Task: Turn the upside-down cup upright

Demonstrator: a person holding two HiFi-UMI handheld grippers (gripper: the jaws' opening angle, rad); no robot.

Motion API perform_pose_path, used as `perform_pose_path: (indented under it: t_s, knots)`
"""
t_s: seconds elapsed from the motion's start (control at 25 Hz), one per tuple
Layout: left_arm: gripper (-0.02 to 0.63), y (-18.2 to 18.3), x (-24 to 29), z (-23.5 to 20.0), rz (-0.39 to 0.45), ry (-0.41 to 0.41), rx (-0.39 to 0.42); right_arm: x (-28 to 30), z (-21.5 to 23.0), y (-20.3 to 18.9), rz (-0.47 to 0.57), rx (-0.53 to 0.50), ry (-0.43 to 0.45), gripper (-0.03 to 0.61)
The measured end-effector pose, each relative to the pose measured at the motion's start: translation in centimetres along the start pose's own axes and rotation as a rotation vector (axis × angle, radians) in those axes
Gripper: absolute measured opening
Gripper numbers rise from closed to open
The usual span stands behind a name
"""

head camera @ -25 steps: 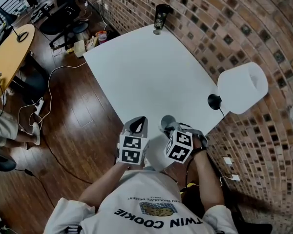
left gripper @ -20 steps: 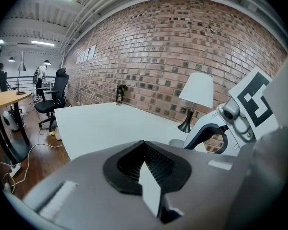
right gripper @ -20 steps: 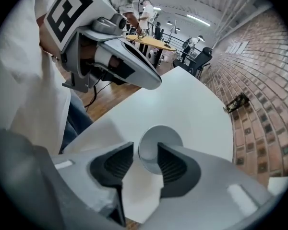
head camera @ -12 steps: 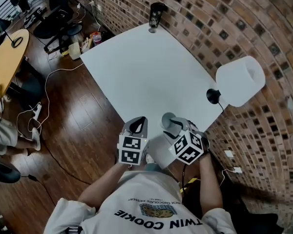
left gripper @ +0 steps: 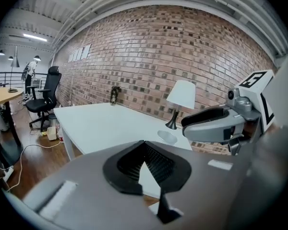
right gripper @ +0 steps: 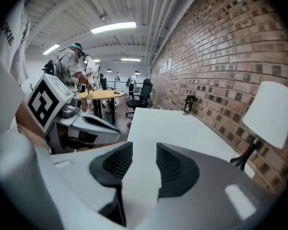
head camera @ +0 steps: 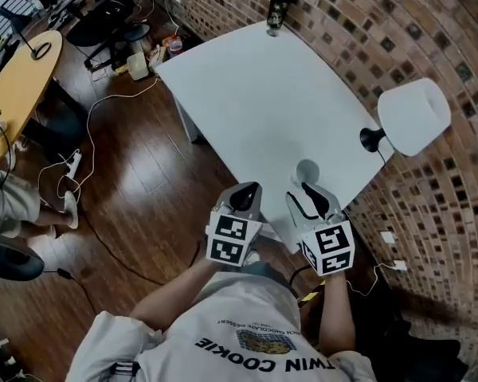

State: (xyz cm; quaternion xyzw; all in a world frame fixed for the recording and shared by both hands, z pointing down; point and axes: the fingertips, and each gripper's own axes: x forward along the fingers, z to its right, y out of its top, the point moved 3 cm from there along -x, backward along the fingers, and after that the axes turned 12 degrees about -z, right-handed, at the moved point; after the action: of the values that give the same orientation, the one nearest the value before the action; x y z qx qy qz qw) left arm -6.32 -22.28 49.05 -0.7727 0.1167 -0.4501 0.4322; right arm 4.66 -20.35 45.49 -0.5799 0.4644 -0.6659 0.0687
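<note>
Cup (head camera: 307,171) upright on white table (head camera: 247,94)

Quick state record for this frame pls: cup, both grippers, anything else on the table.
cup: pale grey cup, standing free on the white table, mouth apparently up
right gripper: jaws apart, having just closed a little; nothing between them
left gripper: jaws together, empty
other: white-shaded lamp; dark tumbler at far corner

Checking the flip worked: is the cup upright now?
Upright: the cup stands on the white table, open mouth facing up.
</note>
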Motion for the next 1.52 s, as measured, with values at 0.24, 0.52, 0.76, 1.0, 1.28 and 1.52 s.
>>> perform_pose_path:
  t_s: [0.24,0.52,0.76,1.0,1.28,1.52]
  knots:
    - [0.003,-1.0,-3.5,1.0,0.028,-0.003,-0.006,-0.6,-3.5,-0.3,0.106,0.24,0.076,0.1]
    - [0.003,-3.9,-7.6,3.6,0.04,-0.009,0.005,-3.0,-8.2,-2.2,0.138,0.308,0.115,0.034]
    - [0.003,-7.7,-11.0,7.7,0.048,-0.038,0.014,-6.8,-12.4,-6.3,0.162,0.349,0.092,0.003]
    - [0.003,-11.9,-14.7,12.1,0.045,-0.053,0.035,-11.9,-15.9,-10.8,0.177,0.38,0.025,0.003]
    - [0.003,-13.6,-18.3,16.5,0.053,-0.069,0.091,-16.2,-18.4,-13.9,0.187,0.427,-0.026,0.003]
    - [0.003,-14.8,-20.1,17.1,0.035,-0.081,0.124,-17.4,-20.2,-13.9,0.207,0.45,-0.057,0.003]
